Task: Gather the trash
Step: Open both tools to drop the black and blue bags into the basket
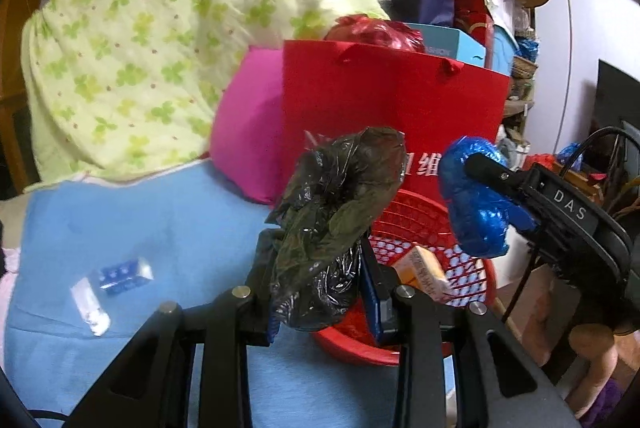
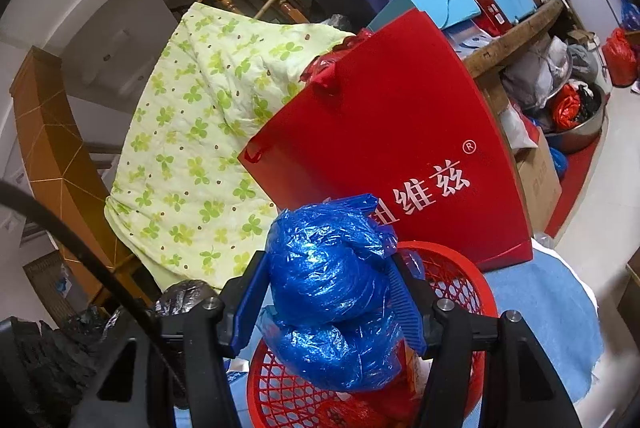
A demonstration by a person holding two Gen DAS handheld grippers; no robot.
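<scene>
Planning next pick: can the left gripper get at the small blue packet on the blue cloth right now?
Probably not yet. The left gripper is shut on the black plastic bag, so its jaws are full. The path itself looks free: the blue packet lies uncovered on the blue cloth.

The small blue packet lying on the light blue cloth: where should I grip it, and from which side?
Grip the small blue packet across its short sides, coming down from above. It lies flat on the light blue cloth, so only its edges offer purchase. Keep clear of the white wrapper lying close beside it.
</scene>
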